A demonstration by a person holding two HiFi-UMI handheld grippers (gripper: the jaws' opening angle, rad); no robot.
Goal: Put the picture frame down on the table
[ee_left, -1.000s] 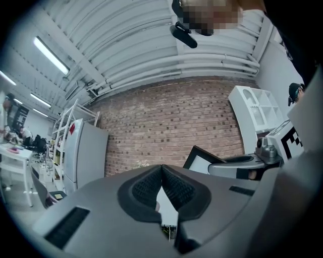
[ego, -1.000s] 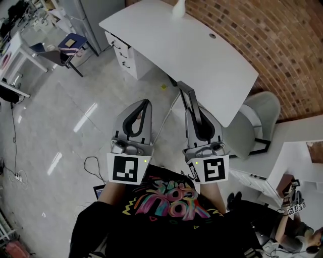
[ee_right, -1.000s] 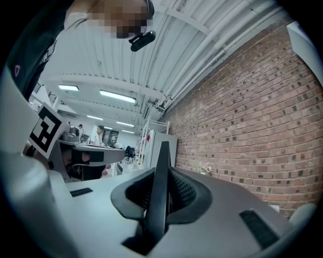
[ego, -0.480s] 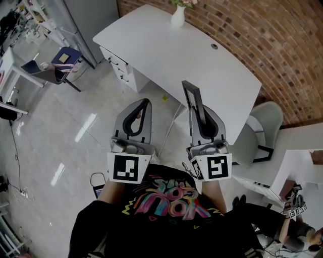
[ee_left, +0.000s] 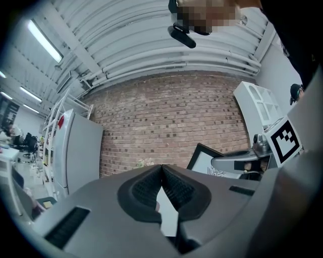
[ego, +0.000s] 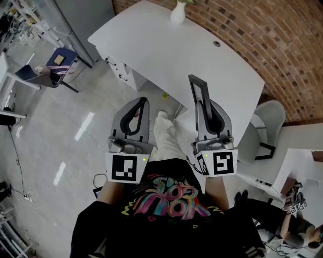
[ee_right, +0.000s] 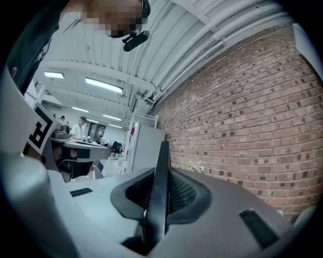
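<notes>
Picture frame (ego: 197,90) edge-on between the jaws of right gripper (ego: 204,102), pinched tight and poking out past their tips. White table (ego: 166,50) ahead of the tips. Jaws of left gripper (ego: 143,100) pressed together, nothing between them.

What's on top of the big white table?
A white vase stands at the far edge of the table, and a small dark round spot shows on top. The picture frame in the right hand-held gripper covers a bit of it.
</notes>
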